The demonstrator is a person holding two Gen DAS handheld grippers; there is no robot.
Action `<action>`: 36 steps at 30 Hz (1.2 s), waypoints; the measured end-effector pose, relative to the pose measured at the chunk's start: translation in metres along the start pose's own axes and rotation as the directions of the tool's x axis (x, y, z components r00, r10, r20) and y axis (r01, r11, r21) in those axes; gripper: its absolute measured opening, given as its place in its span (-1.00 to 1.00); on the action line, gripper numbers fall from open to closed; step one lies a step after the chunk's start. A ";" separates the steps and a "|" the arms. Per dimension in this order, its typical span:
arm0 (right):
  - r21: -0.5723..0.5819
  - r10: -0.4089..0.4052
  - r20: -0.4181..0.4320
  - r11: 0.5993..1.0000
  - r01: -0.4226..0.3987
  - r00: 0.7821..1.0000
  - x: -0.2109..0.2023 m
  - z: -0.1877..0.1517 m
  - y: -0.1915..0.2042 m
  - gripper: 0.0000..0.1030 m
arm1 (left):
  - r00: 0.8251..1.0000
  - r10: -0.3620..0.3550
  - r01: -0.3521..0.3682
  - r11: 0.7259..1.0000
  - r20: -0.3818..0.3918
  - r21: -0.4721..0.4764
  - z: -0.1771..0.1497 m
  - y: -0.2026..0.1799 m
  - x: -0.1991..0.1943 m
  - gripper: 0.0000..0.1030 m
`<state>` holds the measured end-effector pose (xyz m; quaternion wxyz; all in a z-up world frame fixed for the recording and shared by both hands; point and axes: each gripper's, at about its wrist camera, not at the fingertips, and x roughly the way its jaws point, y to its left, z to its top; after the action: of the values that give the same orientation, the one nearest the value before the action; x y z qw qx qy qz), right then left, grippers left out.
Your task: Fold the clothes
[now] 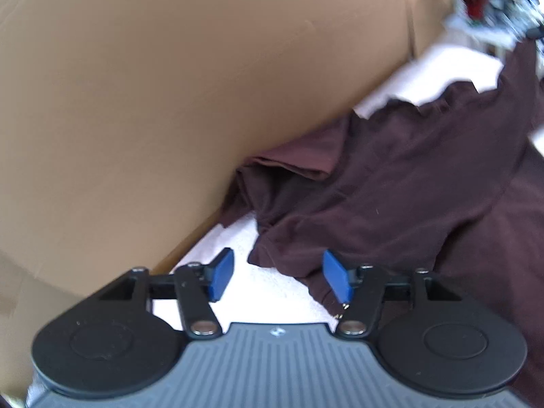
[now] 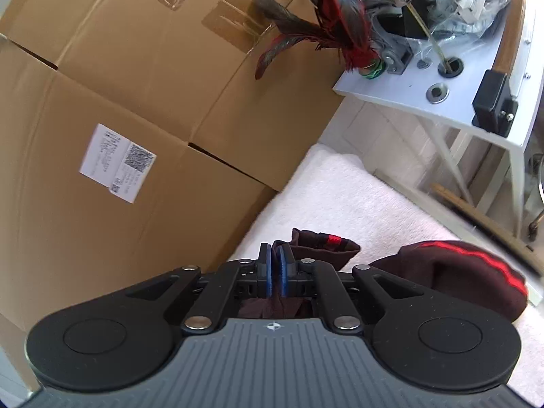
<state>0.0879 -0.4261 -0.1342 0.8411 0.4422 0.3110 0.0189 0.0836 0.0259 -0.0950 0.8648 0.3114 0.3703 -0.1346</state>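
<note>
A dark maroon garment [image 1: 391, 176] lies crumpled on a white fluffy cover [image 1: 272, 292] in the left wrist view, one edge pushed against a cardboard box. My left gripper [image 1: 278, 277] hovers over the garment's near corner, its blue pads [image 1: 222, 273] apart and pressing on nothing. In the right wrist view my right gripper [image 2: 275, 270] is shut on a fold of the same maroon garment [image 2: 323, 248], which sticks out past the pads and hangs beneath them. A bunched part with a red stripe [image 2: 476, 258] rests to the right of it.
Large taped cardboard boxes [image 2: 136, 102] wall off the left side, close to both grippers. A white table [image 2: 408, 91] at the back right carries grey machinery, a black block and red-and-dark feathers [image 2: 326, 23]. The white cover [image 2: 340, 197] stretches between box and table.
</note>
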 end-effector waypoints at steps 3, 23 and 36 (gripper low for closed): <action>-0.001 0.037 -0.013 0.999 -0.037 0.999 0.001 0.002 0.005 -0.88 | 0.995 -0.073 0.079 0.993 -0.071 0.083 -0.001 -0.001 0.023 -0.52; -0.108 0.278 0.177 0.959 -0.262 0.944 -0.058 -0.005 0.144 -0.88 | 0.960 -0.277 0.277 0.944 -0.025 0.177 -0.001 0.019 0.089 -0.48; -0.113 0.308 0.291 0.951 -0.287 0.906 -0.073 0.004 0.177 -0.88 | 0.948 -0.317 0.310 0.923 -0.007 0.228 -0.019 0.025 0.079 -0.41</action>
<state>0.0743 -0.3438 0.0383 0.8807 0.4531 0.1057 0.0889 0.1390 0.0572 -0.1510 0.7963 0.3426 0.3845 -0.3173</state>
